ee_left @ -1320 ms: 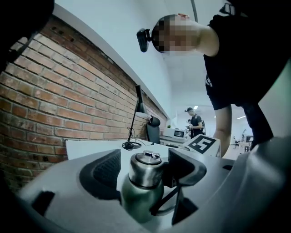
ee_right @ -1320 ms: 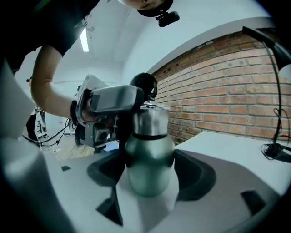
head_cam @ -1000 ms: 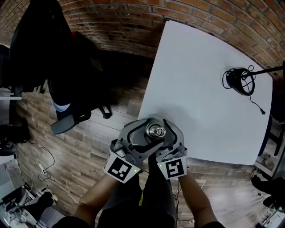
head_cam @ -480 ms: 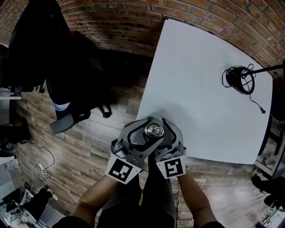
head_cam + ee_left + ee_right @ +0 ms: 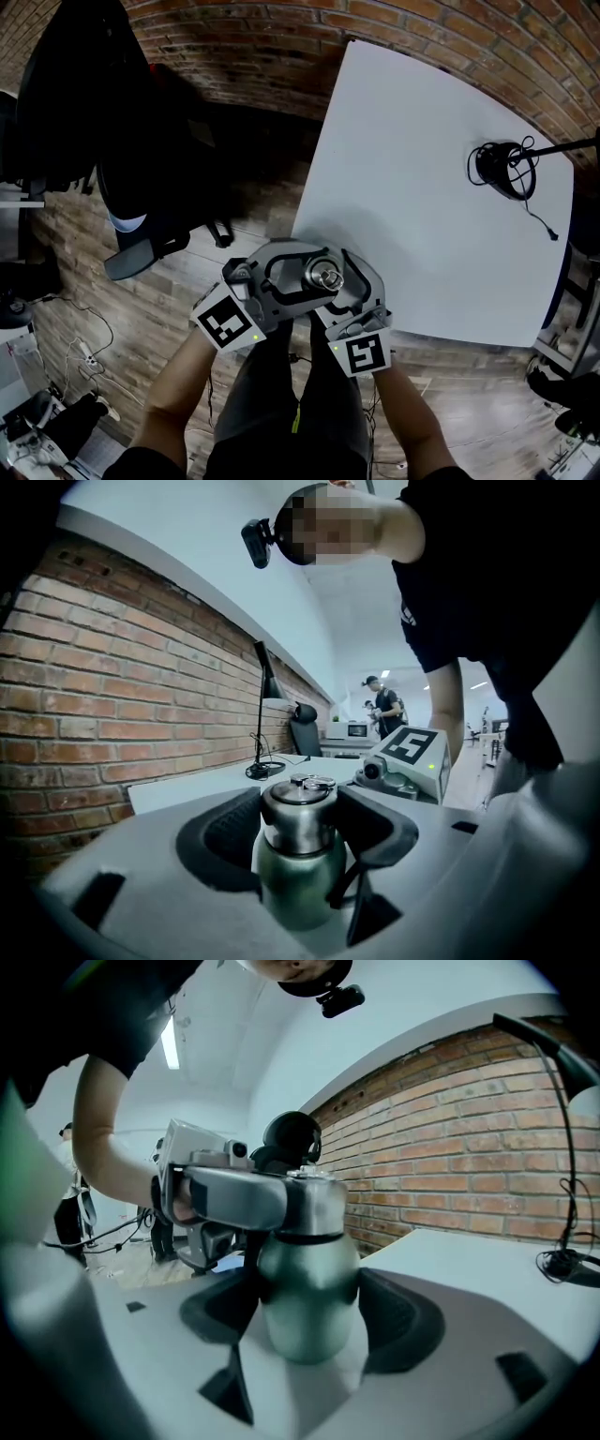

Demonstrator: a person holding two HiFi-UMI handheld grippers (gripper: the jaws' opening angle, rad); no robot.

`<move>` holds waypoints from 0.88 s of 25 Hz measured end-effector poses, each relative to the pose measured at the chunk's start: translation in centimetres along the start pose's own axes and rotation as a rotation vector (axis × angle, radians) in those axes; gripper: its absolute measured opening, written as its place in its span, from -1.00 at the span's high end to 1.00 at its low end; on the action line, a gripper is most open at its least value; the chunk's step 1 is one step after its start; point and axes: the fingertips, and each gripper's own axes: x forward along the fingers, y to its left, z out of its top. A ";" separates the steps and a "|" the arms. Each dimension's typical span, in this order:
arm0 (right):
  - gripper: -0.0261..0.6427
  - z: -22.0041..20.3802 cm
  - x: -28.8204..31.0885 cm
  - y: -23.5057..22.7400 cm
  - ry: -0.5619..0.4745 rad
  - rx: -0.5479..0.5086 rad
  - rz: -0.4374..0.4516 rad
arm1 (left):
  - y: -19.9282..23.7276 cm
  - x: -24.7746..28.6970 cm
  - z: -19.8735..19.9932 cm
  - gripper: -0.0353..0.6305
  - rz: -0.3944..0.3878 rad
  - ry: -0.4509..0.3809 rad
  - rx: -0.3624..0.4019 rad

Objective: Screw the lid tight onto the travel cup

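**Figure. Lid-tightening step, both claws on the cup.**

The cup is roughly upright in front of the person, at the near corner of the white table as the head view shows it. Its base is hidden, so whether it stands on the table or hangs just off it cannot be told.

(a) The right claw pinches the rounded green body of the cup low down, with one pad on each flank. It acts as the fixed holder.

(b) The left claw comes in from the other side and higher up. Its jaws have just been closing. The steel lid sits between them, and both dark pads lie against its side wall. The ring fitting on top of the lid is clear of the pads.

(c) The lid sits square on the neck. Only a thin dark band shows at the joint, and no thread is exposed, so the lid is probably well engaged. What remains looks like the last tightening turns rather than the first catch of the thread.

*Step in hand (judged):* the grip on the lid is made and the twist is about to be applied.

*Next move calls for:*
- Roll the left claw about the cup's upright axis in the tightening direction.
- Keep the right claw clamped and motionless so that the body cannot turn with the lid.
- Keep the left pads level on the lid wall. Smooth steel may slip under torque, and a tilted pull could lever the cup out of the lower grip.
- If the wrist runs out of travel, loosen, swing back and take a fresh hold.
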 end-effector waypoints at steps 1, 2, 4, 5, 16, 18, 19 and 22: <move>-0.02 0.0 0.0 0.0 0.000 -0.002 0.000 | -0.2 -0.1 -0.3 0.12 -0.028 0.007 -0.017; -0.02 0.0 0.0 0.1 0.002 -0.004 0.002 | -0.4 -0.2 -0.7 0.12 -0.050 0.016 -0.039; -0.02 0.0 0.0 0.0 0.002 -0.004 0.001 | -0.6 -0.2 -1.0 0.12 -0.081 0.028 -0.056; -0.02 0.0 0.0 0.0 -0.001 -0.001 -0.003 | -0.6 -0.2 -1.0 0.12 -0.089 0.030 -0.053; -0.02 0.0 0.1 0.1 0.022 -0.010 -0.019 | -0.3 -0.2 -0.6 0.11 -0.062 0.001 -0.051; -0.02 0.1 0.1 0.1 0.041 -0.020 -0.016 | -0.1 -0.1 -0.4 0.11 -0.059 -0.007 -0.030; -0.02 0.2 0.0 0.2 0.049 -0.029 -0.012 | -0.2 -0.1 -0.7 0.10 -0.054 -0.002 -0.040; -0.02 0.5 -0.6 0.3 0.065 -0.053 -0.008 | -0.7 0.2 -1.5 -0.03 -0.051 0.017 -0.070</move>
